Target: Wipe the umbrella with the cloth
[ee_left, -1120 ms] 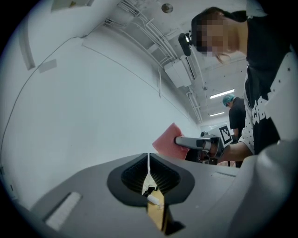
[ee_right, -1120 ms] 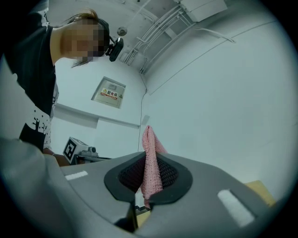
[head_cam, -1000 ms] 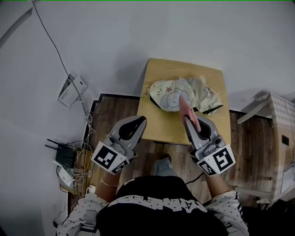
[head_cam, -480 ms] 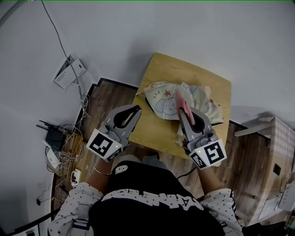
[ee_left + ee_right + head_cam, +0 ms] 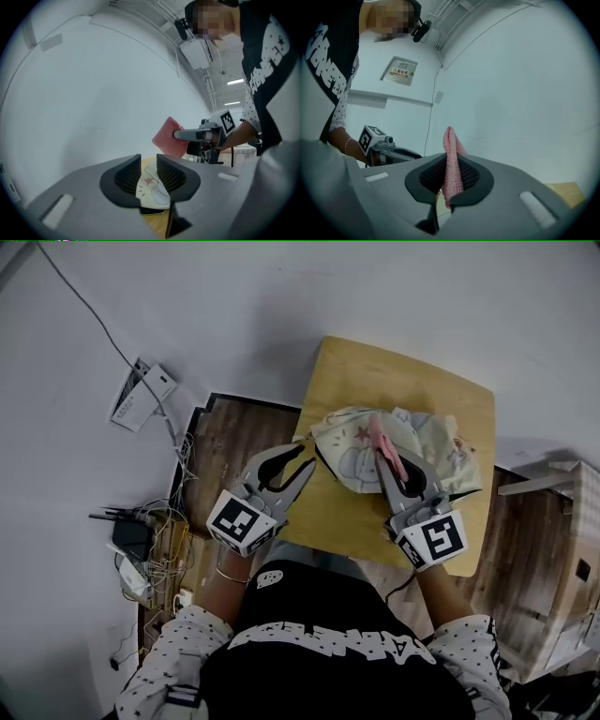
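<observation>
Only the head view shows the whole table (image 5: 403, 381) with the umbrella (image 5: 349, 448) lying crumpled on it, while the gripper views show the right gripper (image 5: 451, 174) clamped on the pink cloth (image 5: 449, 140) and the left gripper (image 5: 148, 166) slightly parted, just opening on nothing, both level and nearer the umbrella than before

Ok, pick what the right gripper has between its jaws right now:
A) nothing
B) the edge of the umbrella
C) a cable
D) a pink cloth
D: in the right gripper view the right gripper is shut on the pink cloth, which stands up between its jaws, while the umbrella lies on the table beyond it.
</observation>
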Tool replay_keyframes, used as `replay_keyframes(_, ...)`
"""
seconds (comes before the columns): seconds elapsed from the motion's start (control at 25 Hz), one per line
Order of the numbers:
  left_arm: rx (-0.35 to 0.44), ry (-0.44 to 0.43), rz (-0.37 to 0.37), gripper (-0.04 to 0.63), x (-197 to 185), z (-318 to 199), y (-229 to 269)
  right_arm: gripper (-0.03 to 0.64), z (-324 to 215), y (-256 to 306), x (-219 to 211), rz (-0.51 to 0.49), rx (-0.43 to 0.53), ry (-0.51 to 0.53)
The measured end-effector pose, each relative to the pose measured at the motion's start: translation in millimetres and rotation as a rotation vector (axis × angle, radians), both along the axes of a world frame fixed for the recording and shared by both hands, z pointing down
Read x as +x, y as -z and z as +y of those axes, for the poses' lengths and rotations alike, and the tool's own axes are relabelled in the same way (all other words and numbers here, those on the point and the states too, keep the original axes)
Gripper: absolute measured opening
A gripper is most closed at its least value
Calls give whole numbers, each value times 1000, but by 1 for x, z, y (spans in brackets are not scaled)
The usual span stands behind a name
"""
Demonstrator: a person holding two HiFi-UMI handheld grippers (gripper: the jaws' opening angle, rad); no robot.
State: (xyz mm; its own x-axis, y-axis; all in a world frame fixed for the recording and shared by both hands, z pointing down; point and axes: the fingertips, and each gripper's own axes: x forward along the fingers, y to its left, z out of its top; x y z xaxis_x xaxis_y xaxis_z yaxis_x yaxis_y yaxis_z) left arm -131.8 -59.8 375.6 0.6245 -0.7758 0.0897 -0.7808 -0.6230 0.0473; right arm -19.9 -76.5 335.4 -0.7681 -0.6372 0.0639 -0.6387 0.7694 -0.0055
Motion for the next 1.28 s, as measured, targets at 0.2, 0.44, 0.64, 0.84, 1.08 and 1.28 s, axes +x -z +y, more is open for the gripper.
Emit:
replay_keyframes(0.2,-86,-99,-18,114,-2,-34,-40,32,-21,-24,-15,53,-45,-51)
replay_keyframes(0.44,-230,-198,-50,142,3,-66,-99,32,-42,-49,-25,159,-70,-88)
replay_keyframes(0.64,-318,-251,-62,186,9,-84,-135,34,-51,-65,-25,222,-118,-142)
replay_keyframes(0.84,-349,-280,-54,178,13,-93,-149,34,-62,-80,-31,253,-116,-160)
replay_keyframes(1.08,-355,-295,-21,47,15,-94,-147,34,-77,-100,-36,307,-83,-161)
replay_keyframes(1.28,-352,-323,6,25,16,-92,-140,32,-83,-123,-46,347,-114,-137)
